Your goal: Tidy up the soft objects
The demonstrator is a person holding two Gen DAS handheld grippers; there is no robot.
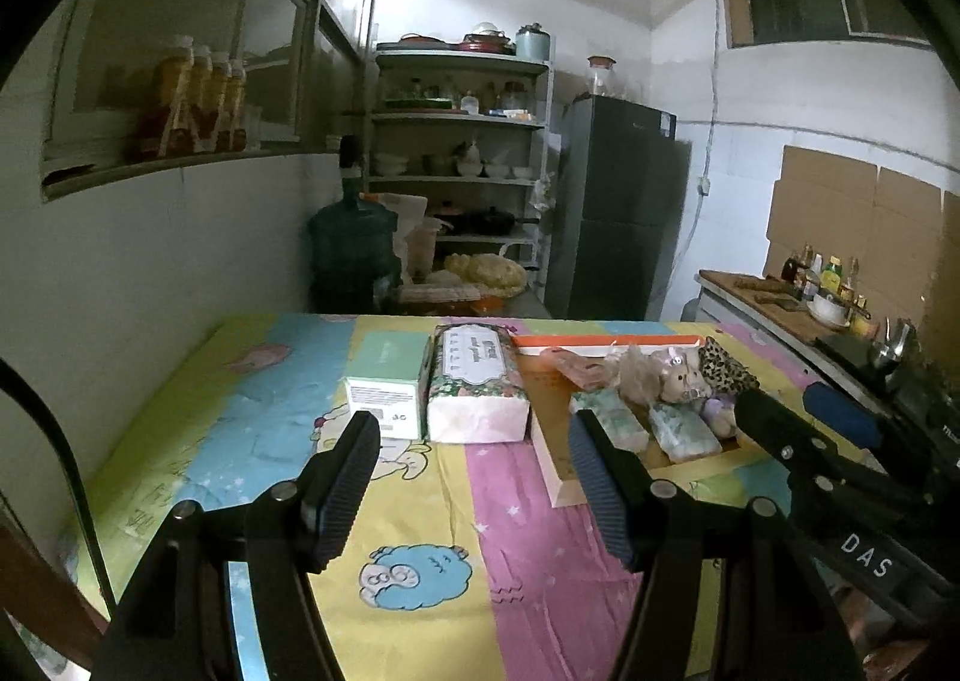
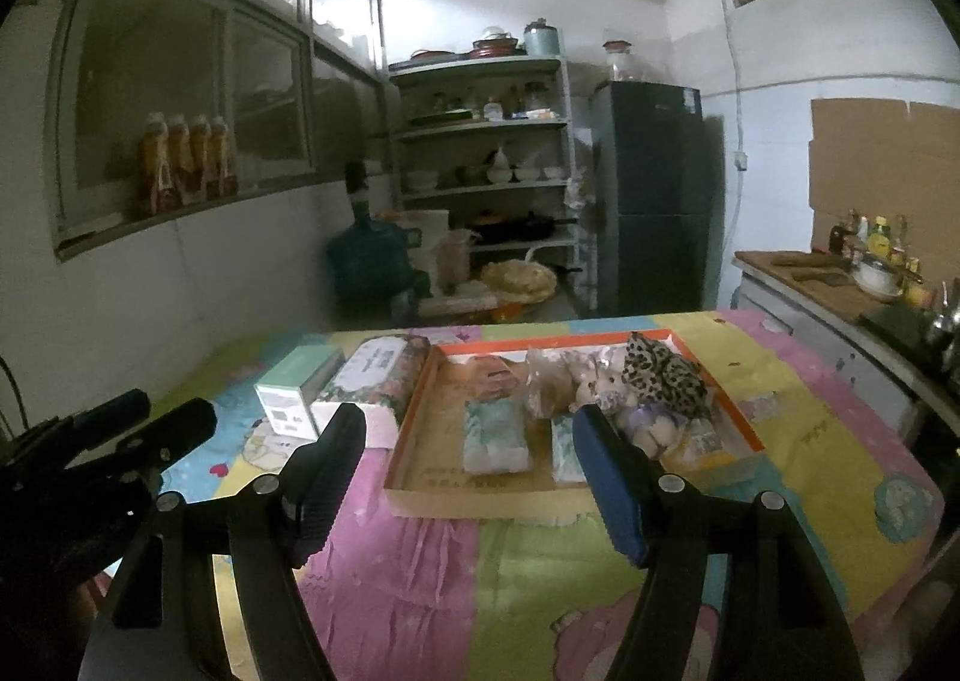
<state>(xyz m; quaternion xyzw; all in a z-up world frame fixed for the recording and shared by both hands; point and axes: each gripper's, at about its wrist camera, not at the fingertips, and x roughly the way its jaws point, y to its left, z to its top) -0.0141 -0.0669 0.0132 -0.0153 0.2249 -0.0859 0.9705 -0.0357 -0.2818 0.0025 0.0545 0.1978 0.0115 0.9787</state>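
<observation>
A shallow cardboard tray point(image 2: 420, 429) with an orange rim sits on the table; it also shows in the left wrist view point(image 1: 549, 441). In it lie two pale green tissue packs point(image 2: 495, 435), a small plush toy point(image 2: 600, 381), a leopard-print cloth point(image 2: 660, 372) and a pink bag point(image 1: 576, 369). Left of the tray stand a floral tissue pack point(image 1: 474, 381) and a mint green box point(image 1: 384, 381). My left gripper point(image 1: 474, 453) is open and empty, short of the floral pack. My right gripper point(image 2: 468, 453) is open and empty, in front of the tray.
The table wears a pastel cartoon cloth point(image 1: 420, 531). Behind it are a water jug point(image 1: 351, 255), a shelf rack point(image 1: 459, 141) and a dark fridge point(image 1: 618, 207). A counter point(image 2: 840, 291) with bottles runs along the right.
</observation>
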